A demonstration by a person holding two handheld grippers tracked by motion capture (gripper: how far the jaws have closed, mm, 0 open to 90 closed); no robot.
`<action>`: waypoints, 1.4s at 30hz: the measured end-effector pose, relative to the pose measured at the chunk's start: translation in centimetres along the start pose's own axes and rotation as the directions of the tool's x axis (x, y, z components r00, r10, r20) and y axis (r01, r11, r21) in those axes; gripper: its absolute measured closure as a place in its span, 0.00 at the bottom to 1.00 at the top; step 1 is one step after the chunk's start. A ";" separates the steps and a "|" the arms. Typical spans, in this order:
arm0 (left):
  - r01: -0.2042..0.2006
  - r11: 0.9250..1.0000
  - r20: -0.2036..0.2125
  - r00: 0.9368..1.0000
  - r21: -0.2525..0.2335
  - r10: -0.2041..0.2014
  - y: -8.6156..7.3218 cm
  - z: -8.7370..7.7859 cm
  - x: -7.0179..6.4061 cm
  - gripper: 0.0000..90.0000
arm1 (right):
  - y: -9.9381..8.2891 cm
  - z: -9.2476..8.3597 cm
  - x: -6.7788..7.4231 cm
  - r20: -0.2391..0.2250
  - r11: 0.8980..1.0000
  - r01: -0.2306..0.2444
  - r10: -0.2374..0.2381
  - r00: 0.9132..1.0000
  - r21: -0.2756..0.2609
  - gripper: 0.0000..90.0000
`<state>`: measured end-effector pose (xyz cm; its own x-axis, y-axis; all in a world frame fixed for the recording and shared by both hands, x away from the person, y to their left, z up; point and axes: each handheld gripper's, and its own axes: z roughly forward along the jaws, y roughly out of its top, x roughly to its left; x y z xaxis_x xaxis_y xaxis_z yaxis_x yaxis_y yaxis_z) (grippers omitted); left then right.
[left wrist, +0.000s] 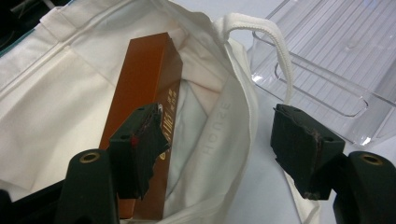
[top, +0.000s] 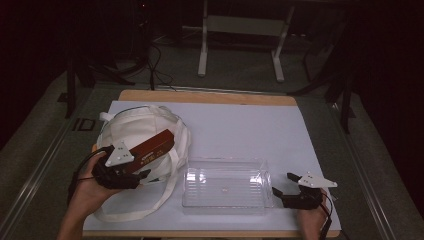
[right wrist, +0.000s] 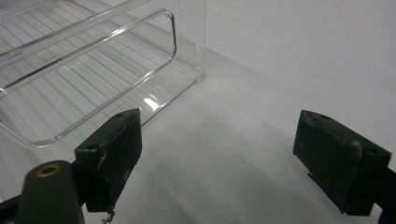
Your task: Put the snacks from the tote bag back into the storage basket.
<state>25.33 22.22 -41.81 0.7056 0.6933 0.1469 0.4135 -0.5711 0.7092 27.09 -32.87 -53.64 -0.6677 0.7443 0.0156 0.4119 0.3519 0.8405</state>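
A long reddish-brown box (top: pixel 156 145) lies slanted in the mouth of a white cloth tote bag (top: pixel 135 127) at the left of the table. My left gripper (top: pixel 144 175) hovers at the box's near end. In the left gripper view the box (left wrist: pixel 144 79) runs up from behind one jaw, and the bag's rim (left wrist: pixel 233 107) sits between the jaws without being pinched; this gripper (left wrist: pixel 217 116) is open. My right gripper (top: pixel 284 184) stands open just right of a clear plastic tray (top: pixel 225 161), with nothing between its jaws (right wrist: pixel 219 121). The tray's corner (right wrist: pixel 187 56) lies ahead of it to the left.
A white sheet (top: pixel 240 125) covers the wooden table (top: pixel 210 96). The bag's long handles (top: pixel 165 195) trail toward the front edge, left of the tray. A white table frame (top: pixel 202 50) stands on the floor behind.
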 end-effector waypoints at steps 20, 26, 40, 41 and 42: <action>-0.010 0.999 -0.007 1.000 0.036 0.011 1.0 0.7 1.5 0.37 | 0.0 0.0 0.0 0.000 1.000 -0.003 0.003 1.000 -0.002 0.17; -0.023 0.999 -0.010 1.000 0.044 0.024 1.5 0.8 2.2 0.37 | 0.0 0.0 0.0 -0.001 1.000 -0.003 0.003 1.000 -0.001 0.17; -0.001 0.996 -0.005 1.000 0.084 0.002 1.1 1.4 3.8 0.37 | 0.0 0.0 0.0 -0.002 1.000 -0.001 0.001 1.000 -0.001 0.17; -0.001 0.996 -0.004 1.000 0.086 0.001 1.1 1.5 4.0 0.36 | 0.0 0.0 0.0 -0.002 1.000 -0.001 0.001 1.000 -0.001 0.17; 0.004 0.996 0.000 1.000 0.086 -0.004 1.0 1.6 4.1 0.36 | 0.0 0.0 0.0 -0.002 1.000 0.000 0.000 1.000 -0.001 0.17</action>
<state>29.54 23.73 -41.59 0.7038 0.6957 0.1438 0.4642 -0.6036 0.6481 27.07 -32.85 -53.64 -0.6691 0.7429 0.0168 0.4113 0.3514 0.8410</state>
